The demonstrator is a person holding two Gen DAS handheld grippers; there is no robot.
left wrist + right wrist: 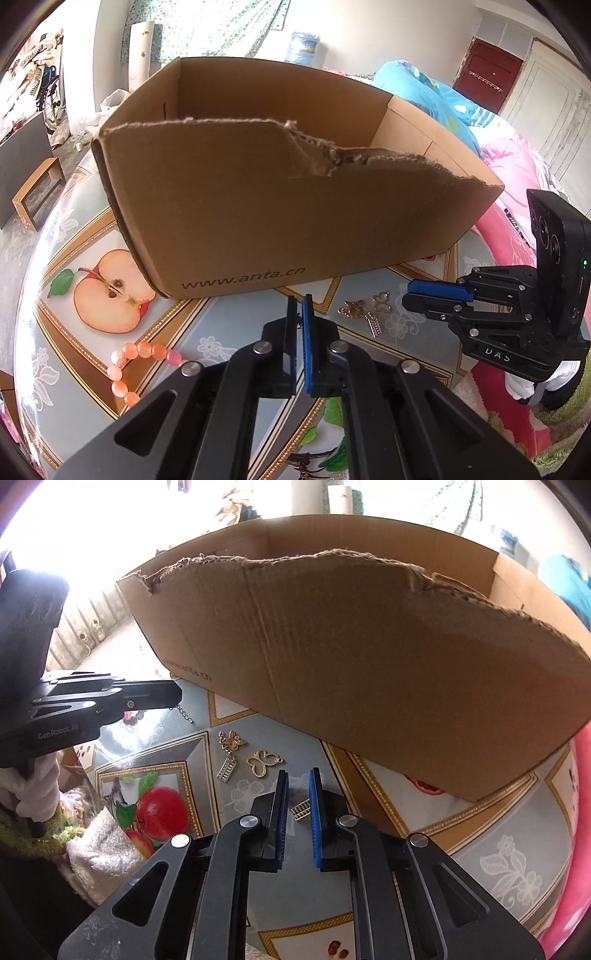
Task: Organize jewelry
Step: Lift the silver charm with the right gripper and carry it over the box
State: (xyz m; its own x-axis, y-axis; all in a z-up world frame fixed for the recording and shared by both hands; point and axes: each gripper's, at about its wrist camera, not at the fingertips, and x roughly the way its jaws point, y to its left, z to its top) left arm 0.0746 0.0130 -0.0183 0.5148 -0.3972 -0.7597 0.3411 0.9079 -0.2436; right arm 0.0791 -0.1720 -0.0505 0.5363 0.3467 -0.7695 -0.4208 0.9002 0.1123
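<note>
The right wrist view shows the right gripper [298, 775] narrowed around a small charm [300, 809], contact unclear, while a thin chain [183, 712] is clamped by the left gripper [177, 698].

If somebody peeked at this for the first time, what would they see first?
The big brown cardboard box with its torn top edge, filling the middle of both views. Next come the little gold butterfly charms lying just in front of it, and the pink bead bracelet off to the left in the left camera's view.
</note>
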